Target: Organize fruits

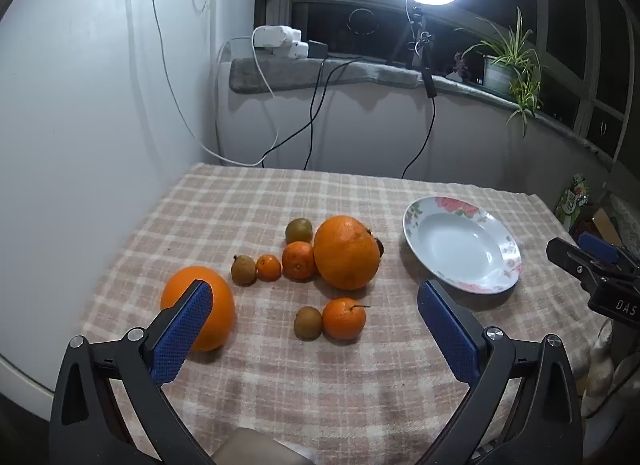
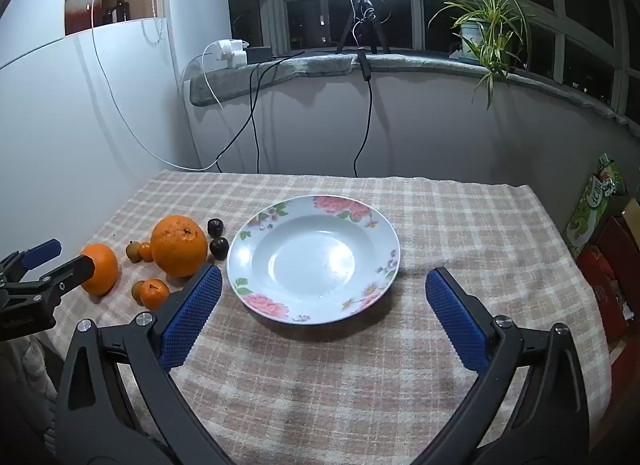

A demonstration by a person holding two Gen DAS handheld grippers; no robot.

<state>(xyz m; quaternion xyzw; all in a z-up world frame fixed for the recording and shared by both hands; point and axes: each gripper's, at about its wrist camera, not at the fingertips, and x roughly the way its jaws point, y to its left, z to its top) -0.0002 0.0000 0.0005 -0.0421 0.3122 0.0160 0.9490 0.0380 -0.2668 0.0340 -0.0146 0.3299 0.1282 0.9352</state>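
Oranges (image 1: 346, 252) and small fruits cluster on a checked tablecloth (image 1: 280, 385), left of a floral plate (image 2: 384, 225). Left gripper (image 1: 316, 329) and right gripper (image 2: 324, 313) both spread wide, holding nothing.

A tabletop (image 2: 460, 225) covered by a pink-and-cream checked cloth (image 2: 320, 385) fills the lower frame. A flowered plate (image 2: 256, 225) sits mid-frame in the right wrist view, with oranges (image 1: 346, 253), tangerines (image 1: 344, 319) and small brownish fruits (image 1: 308, 323) clustered to its left.
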